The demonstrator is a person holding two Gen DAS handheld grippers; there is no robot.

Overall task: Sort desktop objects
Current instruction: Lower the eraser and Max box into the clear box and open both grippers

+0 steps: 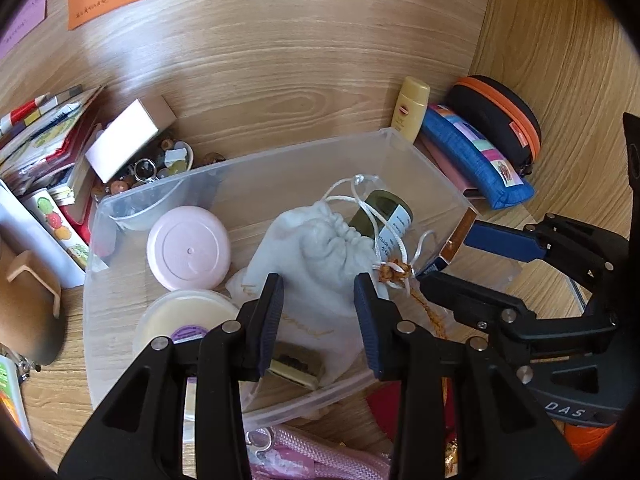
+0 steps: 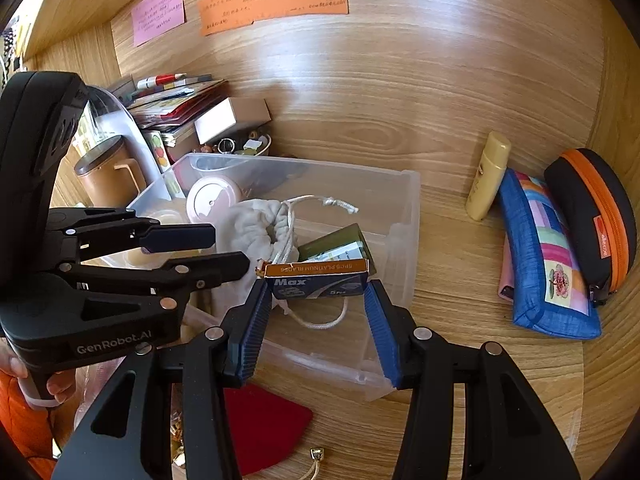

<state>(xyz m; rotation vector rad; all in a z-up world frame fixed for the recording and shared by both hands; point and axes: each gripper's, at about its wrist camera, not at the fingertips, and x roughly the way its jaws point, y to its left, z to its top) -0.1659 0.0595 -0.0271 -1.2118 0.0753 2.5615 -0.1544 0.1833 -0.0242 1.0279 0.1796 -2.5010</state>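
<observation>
A clear plastic bin (image 1: pixel 280 156) (image 2: pixel 320 164) stands on the wooden desk. In it lie a white drawstring pouch (image 1: pixel 320 248) (image 2: pixel 256 224), a dark green bottle (image 1: pixel 384 212), a pink round container (image 1: pixel 188 252) and a cream jar (image 1: pixel 188 316). My left gripper (image 1: pixel 318 300) (image 2: pixel 230 250) hovers just above the pouch, jaws a little apart with nothing pinched between them. My right gripper (image 2: pixel 318 292) (image 1: pixel 446 260) is shut on a small orange-and-blue blade box (image 2: pixel 316 280) (image 1: pixel 456 240), held over the bin's right corner.
A yellow bottle (image 2: pixel 488 176), a blue patchwork pencil case (image 2: pixel 544 256) and a black-and-orange zip case (image 2: pixel 592 216) lie right of the bin. Books, a white box (image 1: pixel 128 136) and a brown mug (image 2: pixel 104 176) crowd the left. A red cloth (image 2: pixel 264 428) lies in front.
</observation>
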